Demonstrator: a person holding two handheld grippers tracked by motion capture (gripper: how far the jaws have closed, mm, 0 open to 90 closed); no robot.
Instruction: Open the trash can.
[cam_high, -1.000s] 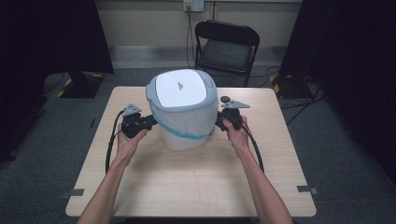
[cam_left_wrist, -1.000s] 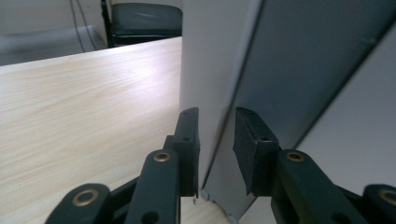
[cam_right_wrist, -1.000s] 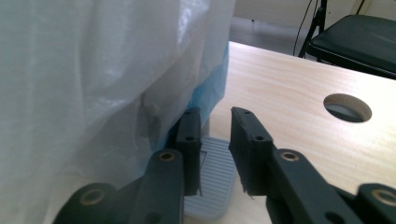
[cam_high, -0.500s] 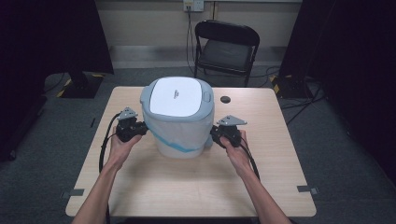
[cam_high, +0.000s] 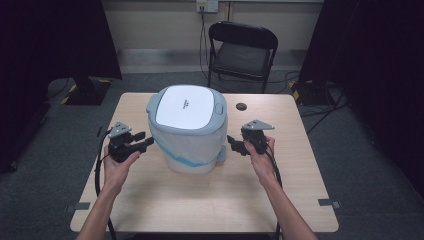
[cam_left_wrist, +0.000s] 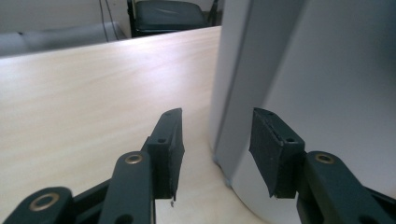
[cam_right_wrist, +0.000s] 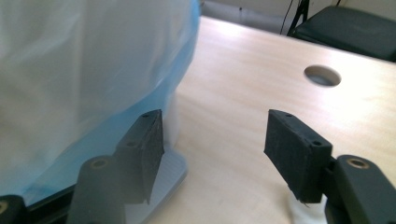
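Both grippers, left (cam_high: 142, 144) and right (cam_high: 234, 143), hang with jaws parted and empty either side of our white lidded plastic bin with its blue-trimmed liner (cam_high: 187, 130), standing mid-way on the pale wooden table (cam_high: 165, 200), we reckon poised to steady it from both flanks.
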